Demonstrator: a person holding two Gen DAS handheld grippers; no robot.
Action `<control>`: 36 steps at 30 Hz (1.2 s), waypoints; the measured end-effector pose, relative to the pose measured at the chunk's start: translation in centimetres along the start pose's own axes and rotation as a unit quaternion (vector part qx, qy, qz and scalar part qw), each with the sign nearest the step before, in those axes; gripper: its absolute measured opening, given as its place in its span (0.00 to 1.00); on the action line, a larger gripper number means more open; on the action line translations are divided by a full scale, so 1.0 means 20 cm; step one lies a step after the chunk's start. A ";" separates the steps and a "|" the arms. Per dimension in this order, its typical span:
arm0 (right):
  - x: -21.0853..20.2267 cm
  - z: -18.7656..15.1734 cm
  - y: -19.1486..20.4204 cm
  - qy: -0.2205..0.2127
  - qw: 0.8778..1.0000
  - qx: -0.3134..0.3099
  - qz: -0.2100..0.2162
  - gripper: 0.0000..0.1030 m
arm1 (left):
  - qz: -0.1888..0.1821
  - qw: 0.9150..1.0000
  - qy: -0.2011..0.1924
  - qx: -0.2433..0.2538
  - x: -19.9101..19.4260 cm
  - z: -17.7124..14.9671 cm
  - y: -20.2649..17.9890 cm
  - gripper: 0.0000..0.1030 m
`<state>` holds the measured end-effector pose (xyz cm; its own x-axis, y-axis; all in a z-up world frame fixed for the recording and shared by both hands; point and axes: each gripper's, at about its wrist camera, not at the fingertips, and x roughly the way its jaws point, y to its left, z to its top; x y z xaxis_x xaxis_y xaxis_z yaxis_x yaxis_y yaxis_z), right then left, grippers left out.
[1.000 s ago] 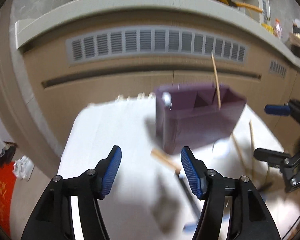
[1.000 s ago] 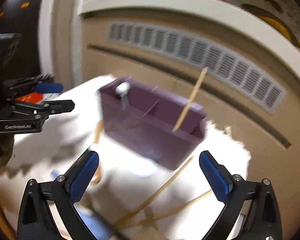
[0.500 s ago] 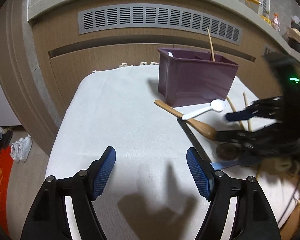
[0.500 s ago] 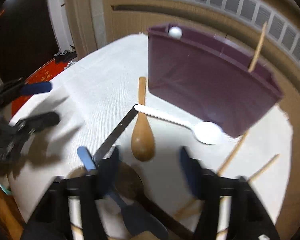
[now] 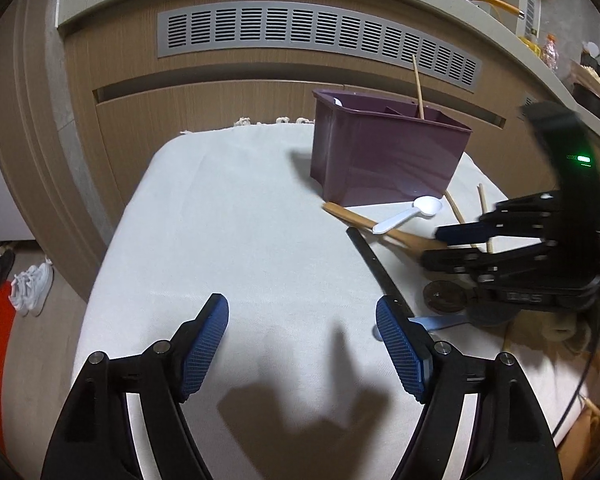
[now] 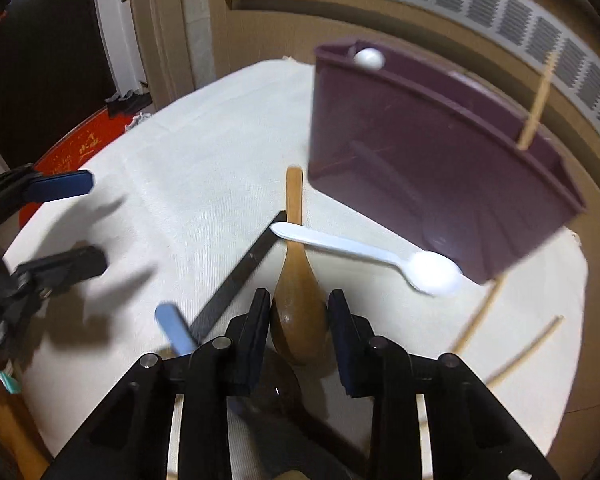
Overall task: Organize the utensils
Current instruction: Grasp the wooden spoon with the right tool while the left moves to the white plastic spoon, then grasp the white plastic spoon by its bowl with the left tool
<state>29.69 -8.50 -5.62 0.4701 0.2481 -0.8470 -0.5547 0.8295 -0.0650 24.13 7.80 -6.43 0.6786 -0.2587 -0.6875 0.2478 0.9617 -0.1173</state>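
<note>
The left gripper (image 5: 302,344) hangs over the bare white cloth (image 5: 236,240) with its jaws spread and nothing between them; they have just been opening. To its right a black flat handle (image 5: 374,266) lies across the cloth, with a pale blue handle (image 6: 176,330) beside it. The wooden spoon (image 6: 296,280) lies with its handle toward the purple utensil bin (image 6: 432,168) and its bowl toward the right gripper (image 6: 299,336). That gripper's jaws have just been closing and now flank the spoon's bowl, its dark pads at or very near the wood on both sides; whether they press on it cannot be told through the blur. A white plastic spoon (image 6: 364,258) rests across the wooden handle, its bowl just beside the bin's foot. The bin stands on the cloth's far part, holding a white spoon (image 6: 368,58) in its left corner and one upright chopstick (image 6: 538,108) at the right. Two more chopsticks (image 6: 520,348) lie on the cloth at the right
</note>
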 end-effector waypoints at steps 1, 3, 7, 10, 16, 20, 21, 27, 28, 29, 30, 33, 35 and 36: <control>-0.04 -0.02 -0.02 -0.004 1.000 0.003 -0.001 0.27 | -0.002 1.000 0.002 0.000 0.00 0.00 -0.01 0.74; -0.12 -0.09 -0.06 -0.010 1.000 0.014 -0.008 0.27 | -0.006 1.000 0.004 0.004 0.01 0.02 -0.04 0.74; -0.26 -0.24 -0.13 -0.020 0.999 0.037 -0.022 0.27 | -0.014 1.000 0.010 0.022 0.03 0.04 -0.13 0.74; -0.34 -0.37 -0.20 -0.028 0.997 0.061 -0.042 0.27 | -0.027 0.998 0.014 0.047 0.06 0.07 -0.22 0.74; -0.42 -0.59 -0.38 -0.038 0.988 0.122 -0.081 0.27 | -0.087 0.987 0.019 0.132 0.24 0.23 -0.45 0.66; -0.46 -0.70 -0.46 -0.052 0.984 0.154 -0.073 0.28 | -0.103 0.979 0.039 0.172 0.40 0.36 -0.57 0.51; -0.45 -0.71 -0.47 -0.055 0.983 0.158 -0.071 0.28 | -0.105 0.977 0.043 0.178 0.43 0.39 -0.59 0.51; -0.38 -0.77 -0.49 -0.060 0.981 0.180 -0.036 0.28 | -0.095 0.969 0.094 0.208 0.66 0.48 -0.68 0.51; -0.37 -0.77 -0.49 -0.061 0.981 0.184 -0.031 0.28 | -0.093 0.967 0.108 0.212 0.69 0.48 -0.69 0.51; -0.36 -0.78 -0.50 -0.063 0.980 0.188 -0.026 0.28 | -0.089 0.966 0.116 0.213 0.72 0.48 -0.71 0.51; -0.35 -0.78 -0.50 -0.063 0.979 0.192 -0.022 0.28 | -0.083 0.966 0.123 0.211 0.76 0.48 -0.72 0.51; -0.36 -0.78 -0.50 -0.072 0.978 0.195 -0.012 0.28 | -0.074 0.967 0.146 0.193 0.84 0.49 -0.74 0.51; -0.36 -0.78 -0.49 -0.074 0.979 0.191 -0.008 0.31 | -0.077 0.970 0.148 0.176 0.87 0.51 -0.74 0.51; -0.36 -0.78 -0.49 -0.075 0.979 0.190 -0.007 0.34 | -0.075 0.971 0.149 0.173 0.87 0.51 -0.75 0.51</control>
<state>21.02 -26.16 -7.10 0.5870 0.2830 -0.7585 -0.2658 0.9523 0.1497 39.36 -12.12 -9.31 0.3999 -0.3059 -0.8640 0.5808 0.8138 -0.0194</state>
